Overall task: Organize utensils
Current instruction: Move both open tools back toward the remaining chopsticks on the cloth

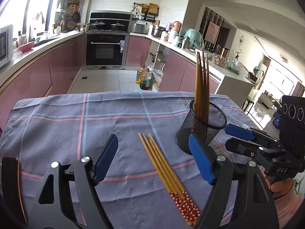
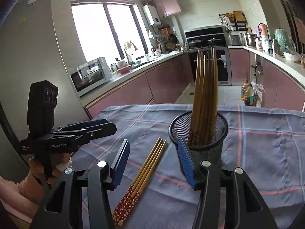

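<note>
Left wrist view first: the left gripper (image 1: 153,159) hangs low over a blue-grey plaid tablecloth (image 1: 57,126) with its jaws wide apart and nothing pinched, blue pads on the inner faces. Right between those open fingers lies a bundle of 4 bamboo chopsticks (image 1: 167,173), side by side and touching, flat on the cloth, thin tips pointing away and the red patterned handle ends toward the camera. Just beside them, to the right and further back, stands a black mesh cup (image 1: 200,129), tilted a bit, with more chopsticks standing in it (image 1: 202,84), red ends down and tips fanned upward. The right-hand finger of the left gripper overlaps the base of the cup in this view; can't tell if it actually touches. Off at the right edge you see the right gripper (image 1: 235,137) coming in sideways, held by a hand (image 1: 280,187) in a pink sleeve, jaws apart with nothing in them. From the right wrist view, same deal mirrored: the right gripper's jaws are parted, the 4 loose chopsticks sit on the cloth between its fingers, and the mesh cup is just behind the right finger. The left gripper shows at the left edge, but side-on, so its jaws can't be read from there. Pink kitchen cabinets (image 2: 167,84) and an oven (image 1: 105,49) fill the background.
</note>
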{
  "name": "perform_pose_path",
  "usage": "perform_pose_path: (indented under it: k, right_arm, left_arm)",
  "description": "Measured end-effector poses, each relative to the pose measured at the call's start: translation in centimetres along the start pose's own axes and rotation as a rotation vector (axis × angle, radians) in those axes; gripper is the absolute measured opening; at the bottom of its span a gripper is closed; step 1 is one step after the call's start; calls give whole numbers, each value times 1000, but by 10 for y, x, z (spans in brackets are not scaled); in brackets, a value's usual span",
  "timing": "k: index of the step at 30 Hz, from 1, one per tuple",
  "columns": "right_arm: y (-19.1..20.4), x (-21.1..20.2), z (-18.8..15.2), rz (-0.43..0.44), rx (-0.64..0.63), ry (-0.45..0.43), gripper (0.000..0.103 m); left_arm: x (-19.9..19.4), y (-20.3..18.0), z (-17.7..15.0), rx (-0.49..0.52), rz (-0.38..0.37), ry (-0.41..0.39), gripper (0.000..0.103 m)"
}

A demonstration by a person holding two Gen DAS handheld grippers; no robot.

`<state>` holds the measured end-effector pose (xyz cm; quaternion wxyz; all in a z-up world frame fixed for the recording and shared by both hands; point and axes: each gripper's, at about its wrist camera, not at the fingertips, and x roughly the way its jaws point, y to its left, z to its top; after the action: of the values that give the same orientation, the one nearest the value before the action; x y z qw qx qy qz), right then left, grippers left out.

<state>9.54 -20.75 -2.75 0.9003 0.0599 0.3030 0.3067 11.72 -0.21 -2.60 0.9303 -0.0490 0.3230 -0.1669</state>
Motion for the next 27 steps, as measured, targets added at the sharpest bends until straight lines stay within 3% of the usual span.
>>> perform_pose_path:
  k: [7, 11, 15, 27]
  right_arm:
    - [11, 40, -29, -15, 21, 163, 51]
    - [12, 52, -39, -44, 41, 214, 51]
    - [14, 55, -46, -77, 26, 232, 51]
    - [22, 63, -51, -141, -18, 257, 50]
  left_arm:
    - [-2, 8, -36, -3, 85, 32, 87]
    - [-2, 10, -45, -12, 117, 51, 88]
    - [2, 8, -53, 4, 162, 75, 92]
    - [13, 1, -64, 29, 192, 128, 93]
